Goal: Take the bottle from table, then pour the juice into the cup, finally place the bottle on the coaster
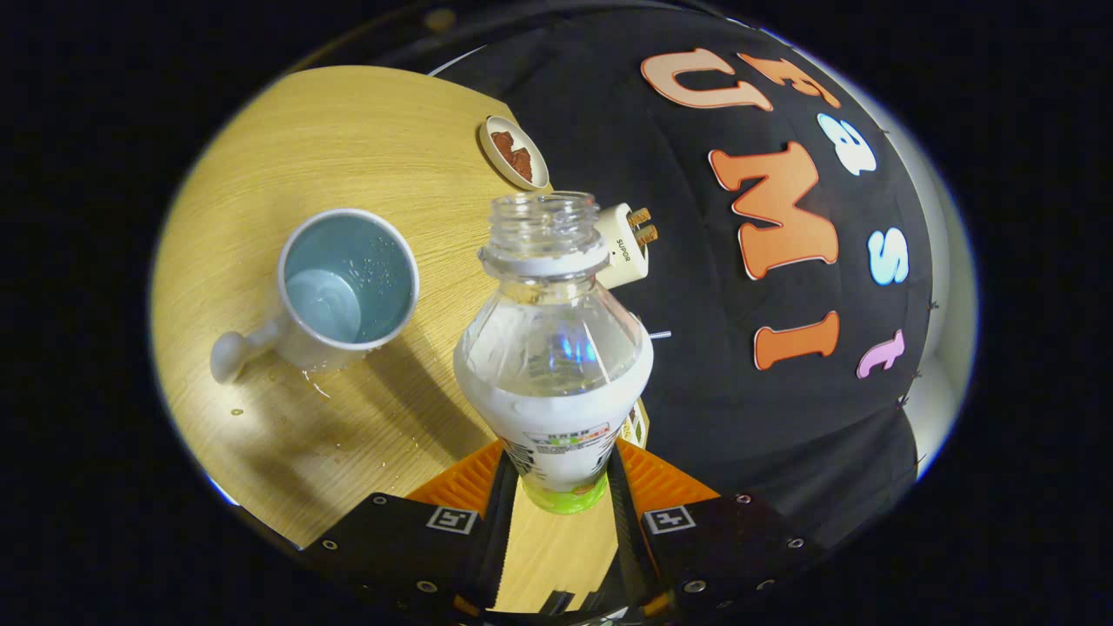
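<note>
Holding the bottle [553, 348] low on its body, your gripper [561, 474] has both fingers pinching it from either side, cap off and neck open. The cup [348, 283] stands on the table [365, 139] beside the bottle's mouth, with liquid in it and drops spilled around its base, so pouring looks largely done. Bring the bottle fully upright before you travel, and keep the pinch firm. The small round dish [515, 153] beyond the bottle, near a white plug [624, 245], may be the coaster; I cannot tell for sure.

Gripper camera — close, tilted, looking down onto the table [365, 113].
</note>
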